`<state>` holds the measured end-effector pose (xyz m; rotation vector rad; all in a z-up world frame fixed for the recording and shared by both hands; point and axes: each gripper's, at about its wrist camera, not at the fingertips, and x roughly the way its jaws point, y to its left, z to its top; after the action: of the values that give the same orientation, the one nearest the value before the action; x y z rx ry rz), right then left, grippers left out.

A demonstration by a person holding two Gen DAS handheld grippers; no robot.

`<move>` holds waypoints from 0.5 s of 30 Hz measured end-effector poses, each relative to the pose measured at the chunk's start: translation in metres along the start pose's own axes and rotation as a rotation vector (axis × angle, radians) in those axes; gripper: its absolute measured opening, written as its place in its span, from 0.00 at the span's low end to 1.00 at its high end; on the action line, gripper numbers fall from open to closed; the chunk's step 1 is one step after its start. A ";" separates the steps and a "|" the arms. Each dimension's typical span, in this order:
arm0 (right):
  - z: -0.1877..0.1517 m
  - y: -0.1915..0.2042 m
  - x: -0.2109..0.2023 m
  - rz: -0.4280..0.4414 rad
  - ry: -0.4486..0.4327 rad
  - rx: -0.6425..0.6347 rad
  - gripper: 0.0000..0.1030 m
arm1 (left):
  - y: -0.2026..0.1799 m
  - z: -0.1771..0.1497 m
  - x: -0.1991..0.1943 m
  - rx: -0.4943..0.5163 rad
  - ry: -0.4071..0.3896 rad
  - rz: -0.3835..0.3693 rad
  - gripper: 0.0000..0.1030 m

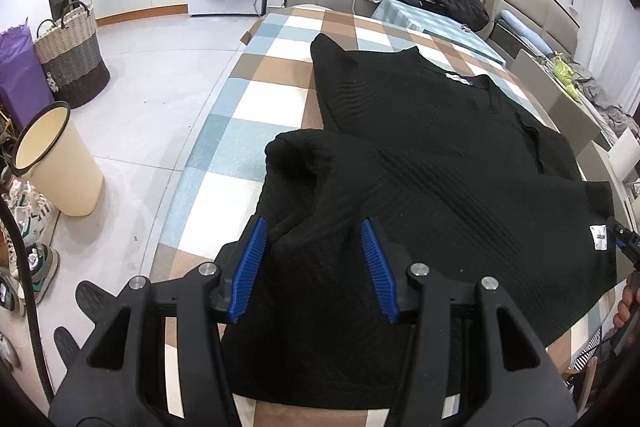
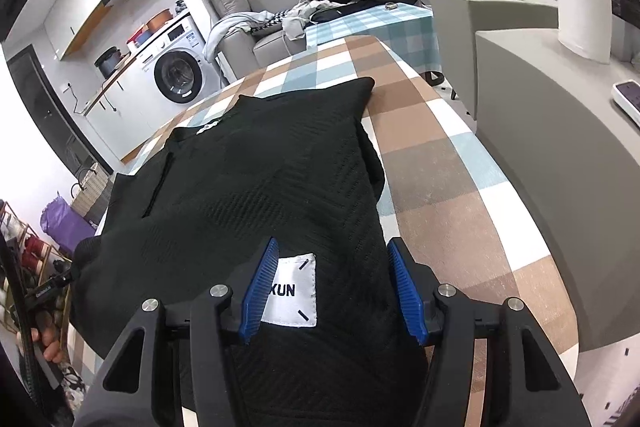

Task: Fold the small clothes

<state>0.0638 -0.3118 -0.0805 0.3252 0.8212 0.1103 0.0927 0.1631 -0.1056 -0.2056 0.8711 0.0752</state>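
Black ribbed sweater [image 1: 420, 147] lies spread across the checked surface [image 1: 256, 99], filling the middle of both views. Left hand-held gripper [image 1: 314, 267] stands parted over a bunched fold at lower centre, its pads clear of the knit. Right hand-held gripper [image 2: 332, 291] stands likewise apart, straddling the white label [image 2: 292, 291] at the hem.

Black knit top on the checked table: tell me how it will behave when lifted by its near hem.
The black knit top would probably flop and drape; it already humps into soft folds near the left tool. Its ribbed knit looks thick, so likely weighty for its size. It should not slip much on the checked cloth.
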 end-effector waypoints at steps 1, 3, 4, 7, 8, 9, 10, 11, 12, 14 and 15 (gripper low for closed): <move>0.000 0.000 0.001 -0.001 0.001 -0.002 0.56 | -0.002 0.001 0.002 0.005 0.000 -0.004 0.44; 0.000 0.000 0.002 -0.004 0.005 -0.004 0.56 | -0.005 0.002 0.005 0.022 0.002 -0.002 0.31; -0.001 -0.001 0.002 -0.005 0.005 -0.006 0.54 | -0.006 0.002 0.006 0.027 0.004 -0.004 0.19; -0.002 0.003 -0.004 0.003 -0.041 -0.040 0.11 | -0.008 0.005 -0.001 0.022 -0.012 -0.030 0.05; 0.000 0.003 -0.013 0.030 -0.090 -0.034 0.06 | -0.009 0.007 -0.003 0.019 -0.021 -0.037 0.04; 0.002 0.004 -0.021 0.055 -0.130 -0.027 0.05 | -0.010 0.010 -0.007 0.016 -0.035 -0.043 0.04; 0.006 0.005 -0.029 0.058 -0.171 -0.026 0.05 | -0.010 0.014 -0.012 0.012 -0.054 -0.050 0.04; 0.009 0.006 -0.033 0.056 -0.196 -0.028 0.03 | -0.010 0.020 -0.017 0.002 -0.080 -0.060 0.04; 0.015 0.007 -0.037 0.060 -0.225 -0.024 0.03 | -0.010 0.025 -0.019 -0.003 -0.094 -0.064 0.04; 0.028 0.008 -0.036 0.076 -0.252 -0.011 0.03 | -0.012 0.042 -0.020 -0.015 -0.133 -0.073 0.03; 0.036 0.010 -0.034 0.078 -0.267 -0.004 0.03 | -0.012 0.050 -0.019 -0.022 -0.150 -0.071 0.03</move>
<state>0.0673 -0.3187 -0.0307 0.3593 0.5441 0.1383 0.1203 0.1623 -0.0578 -0.2482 0.7129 0.0330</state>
